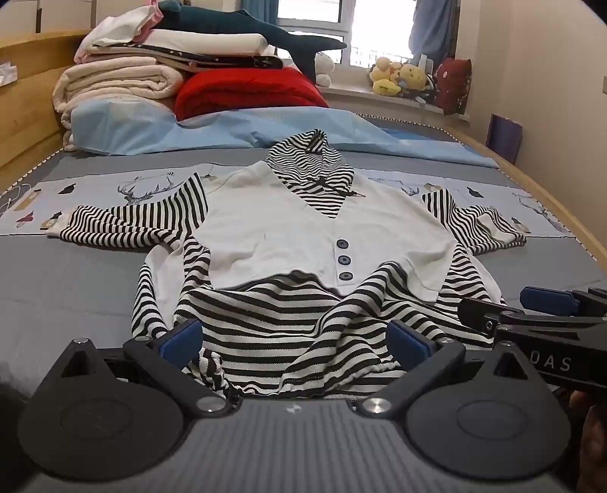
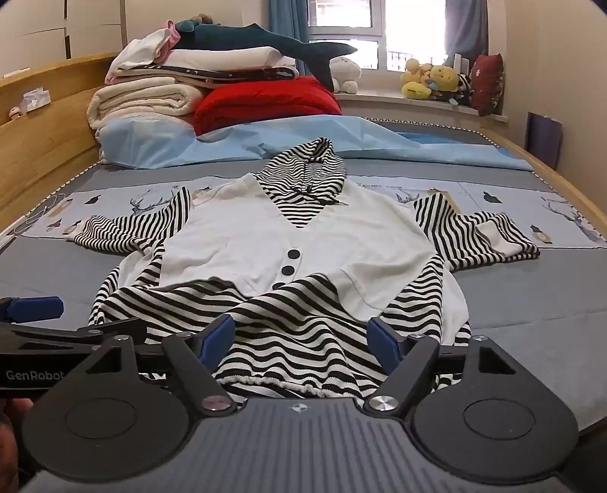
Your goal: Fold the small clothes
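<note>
A small hooded top [image 1: 303, 235] lies face up on the bed, spread flat. It has a white buttoned front, a striped hood [image 1: 311, 163] at the far end and striped sleeves [image 1: 132, 220] out to both sides. Its striped lower part is rumpled towards me. My left gripper [image 1: 294, 337] stands open over the hem's left half, cloth lying between its blue pads untouched. My right gripper [image 2: 301, 335] is open over the same hem [image 2: 288, 383], just to the right. Each view shows the other gripper's fingers [image 1: 546, 299] at its edge.
Folded blankets [image 1: 125, 83], a red quilt [image 1: 246, 91] and a plush shark [image 1: 227, 26] are piled at the far left. A light blue sheet [image 1: 227, 125] lies behind the hood. The wooden bed frame [image 1: 550, 204] runs along the right. Plush toys [image 1: 402, 77] sit on the windowsill.
</note>
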The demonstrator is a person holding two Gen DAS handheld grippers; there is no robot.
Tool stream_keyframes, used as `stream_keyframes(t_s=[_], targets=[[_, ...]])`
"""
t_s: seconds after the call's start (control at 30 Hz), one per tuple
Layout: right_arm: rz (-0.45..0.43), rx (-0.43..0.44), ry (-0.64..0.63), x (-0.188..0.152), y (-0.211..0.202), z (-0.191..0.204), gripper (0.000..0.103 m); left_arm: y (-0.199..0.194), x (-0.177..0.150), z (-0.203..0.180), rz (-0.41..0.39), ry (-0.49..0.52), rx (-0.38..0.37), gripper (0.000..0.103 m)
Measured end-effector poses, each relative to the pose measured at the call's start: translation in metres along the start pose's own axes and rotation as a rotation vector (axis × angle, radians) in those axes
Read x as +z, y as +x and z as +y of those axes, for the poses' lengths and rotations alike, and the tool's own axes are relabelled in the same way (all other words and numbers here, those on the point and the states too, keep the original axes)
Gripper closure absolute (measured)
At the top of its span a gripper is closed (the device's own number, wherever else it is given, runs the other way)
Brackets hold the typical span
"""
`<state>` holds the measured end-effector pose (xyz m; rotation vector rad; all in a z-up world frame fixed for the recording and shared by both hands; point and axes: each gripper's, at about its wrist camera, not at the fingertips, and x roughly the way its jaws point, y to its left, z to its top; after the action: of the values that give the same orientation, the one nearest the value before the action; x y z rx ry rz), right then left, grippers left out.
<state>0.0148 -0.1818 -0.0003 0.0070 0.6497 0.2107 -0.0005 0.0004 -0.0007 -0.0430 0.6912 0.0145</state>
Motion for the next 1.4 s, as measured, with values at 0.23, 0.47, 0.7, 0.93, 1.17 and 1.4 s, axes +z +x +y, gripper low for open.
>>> stream_keyframes(t_s=[0.23,0.47,0.7,0.93,1.17,1.4], targets=[[-0.002,-0.008,-0.014,-0.0007,-0.0031,0.0011,0.025,-0.0005,-0.0011,-0.0049,0.001,-0.001,0.002,0.0],[0.0,-0.011,-0.017,-0.0039,-0.0012,0.0018,0.025,-0.0004,0.0006,-0.0019,0.003,0.003,0.005,0.0],[0.012,-0.021,-0.019,-0.0043,0.0041,0.0032,0.025,0.0003,0.0,-0.0016,0.001,0.001,0.002,0.0],[0.015,-0.027,-0.03,-0.004,0.0039,0.0031,0.025,0.0027,-0.0003,-0.0027,0.002,0.001,0.002,0.0],[0.018,-0.032,-0.034,-0.004,0.0038,0.0034,0.025,0.0035,-0.0003,-0.0032,0.002,0.004,0.004,0.0],[0.016,-0.027,-0.021,-0.0032,0.0036,0.0028,0.025,0.0034,0.0003,-0.0043,0.001,0.008,0.003,0.0]])
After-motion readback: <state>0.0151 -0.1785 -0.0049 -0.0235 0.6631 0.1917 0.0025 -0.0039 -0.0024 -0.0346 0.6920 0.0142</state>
